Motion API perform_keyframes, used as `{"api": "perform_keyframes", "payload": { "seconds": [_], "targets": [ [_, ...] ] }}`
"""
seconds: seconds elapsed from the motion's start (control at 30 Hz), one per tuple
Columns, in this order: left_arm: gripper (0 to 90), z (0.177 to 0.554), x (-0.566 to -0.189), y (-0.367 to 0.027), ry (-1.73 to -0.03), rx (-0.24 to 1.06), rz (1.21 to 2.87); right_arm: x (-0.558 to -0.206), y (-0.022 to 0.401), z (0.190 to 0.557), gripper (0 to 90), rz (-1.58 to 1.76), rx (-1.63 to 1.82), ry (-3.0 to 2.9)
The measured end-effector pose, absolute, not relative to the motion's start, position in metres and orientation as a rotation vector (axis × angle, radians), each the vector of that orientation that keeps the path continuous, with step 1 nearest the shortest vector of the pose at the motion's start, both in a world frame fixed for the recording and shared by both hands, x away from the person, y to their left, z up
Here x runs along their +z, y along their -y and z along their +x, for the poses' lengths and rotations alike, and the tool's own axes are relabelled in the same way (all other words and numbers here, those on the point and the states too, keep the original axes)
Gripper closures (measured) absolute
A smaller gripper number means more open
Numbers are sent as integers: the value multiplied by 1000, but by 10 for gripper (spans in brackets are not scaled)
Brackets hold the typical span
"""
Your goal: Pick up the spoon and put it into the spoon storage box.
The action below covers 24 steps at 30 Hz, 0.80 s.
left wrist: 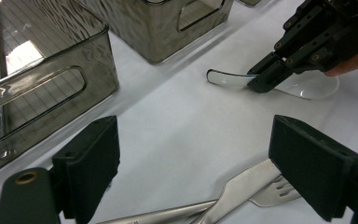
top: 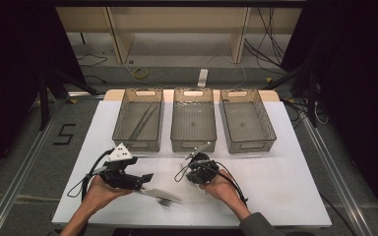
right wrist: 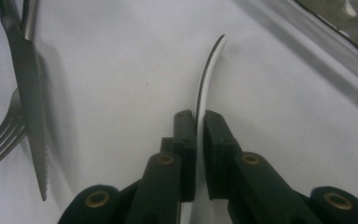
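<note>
While clamped tight, right hand-held gripper (right wrist: 196, 135) pinching spoon (right wrist: 209, 70) handle, above table.

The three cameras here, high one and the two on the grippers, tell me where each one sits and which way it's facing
High view: above the person's side, looking forward and down on the white table, three bins, both hands with the left gripper and right gripper.
Left gripper view: on the left gripper, looking along its open jaws over the knife and fork, toward the right gripper.
Right gripper view: on the right gripper, looking along shut jaws clamping the spoon.
Shared: both gripper views show the spoon, knife and fork.
</note>
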State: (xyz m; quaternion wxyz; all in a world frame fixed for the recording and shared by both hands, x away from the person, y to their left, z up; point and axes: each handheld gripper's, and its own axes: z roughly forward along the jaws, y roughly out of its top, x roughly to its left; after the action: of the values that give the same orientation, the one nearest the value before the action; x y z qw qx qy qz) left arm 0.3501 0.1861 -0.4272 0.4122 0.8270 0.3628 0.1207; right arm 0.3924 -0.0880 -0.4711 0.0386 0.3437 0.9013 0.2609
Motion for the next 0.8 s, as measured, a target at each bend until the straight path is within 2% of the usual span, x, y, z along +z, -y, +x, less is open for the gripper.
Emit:
{"api": "perform_keyframes", "payload": {
  "seconds": [0.43,0.8],
  "targets": [
    [158,355,-428,-193,-946,304,2071,-443,105,401,857,1036,936,-2691],
    [157,357,-429,-197,-959,305,2063,-407,111,431,857,1055,1036,-2590]
  ]
}}
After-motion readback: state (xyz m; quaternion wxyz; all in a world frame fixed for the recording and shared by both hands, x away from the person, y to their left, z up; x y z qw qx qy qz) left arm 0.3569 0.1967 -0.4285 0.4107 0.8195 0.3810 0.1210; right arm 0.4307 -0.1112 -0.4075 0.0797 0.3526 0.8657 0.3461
